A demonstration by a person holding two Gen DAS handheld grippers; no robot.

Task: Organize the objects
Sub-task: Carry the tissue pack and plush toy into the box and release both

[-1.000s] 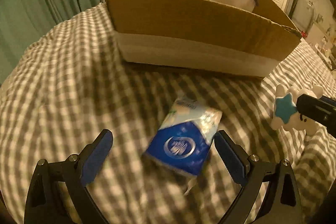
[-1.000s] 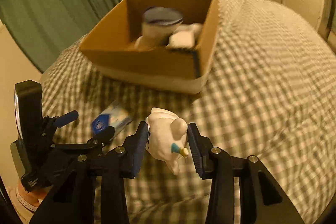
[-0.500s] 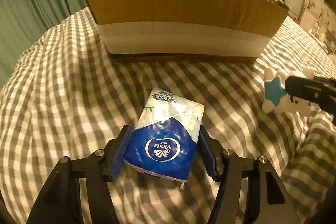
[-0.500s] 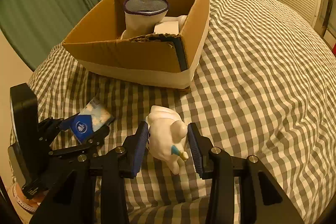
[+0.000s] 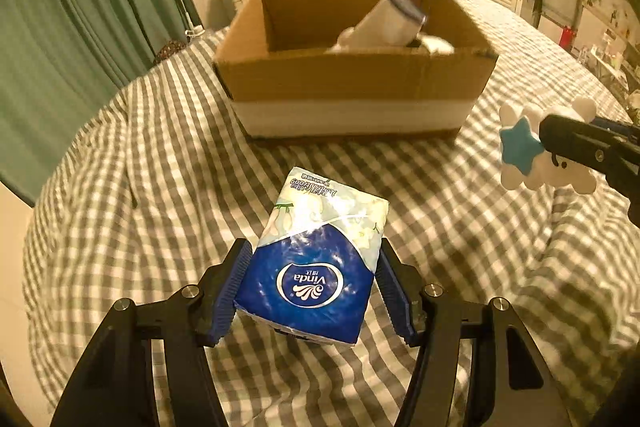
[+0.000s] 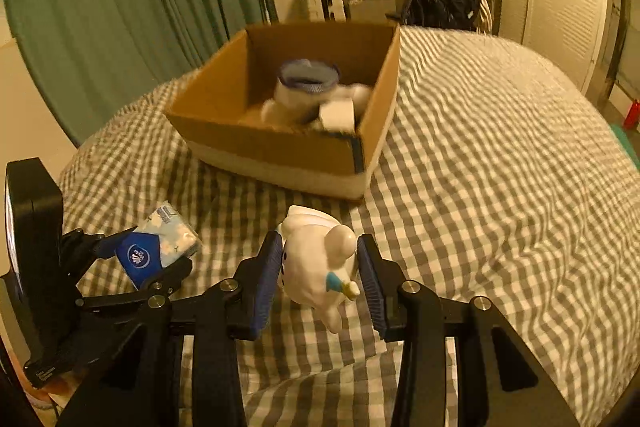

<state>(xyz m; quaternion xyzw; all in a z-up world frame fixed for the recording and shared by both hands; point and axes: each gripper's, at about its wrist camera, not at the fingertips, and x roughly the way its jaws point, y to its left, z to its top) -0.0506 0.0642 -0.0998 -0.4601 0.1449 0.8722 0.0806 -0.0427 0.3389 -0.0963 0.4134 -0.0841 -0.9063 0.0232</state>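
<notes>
The left gripper (image 5: 314, 287) has its jaws clamped on both sides of a tissue pack (image 5: 320, 259), holding it raised and pointing forward. The right gripper (image 6: 320, 275), just beside it on the right, grips a white toy (image 6: 320, 267) between its blue pads (image 6: 267, 279), also raised.

Bed (image 6: 500, 155) under rumpled grey-and-white checked cover, open cardboard box (image 5: 356, 95) sitting directly on it
</notes>
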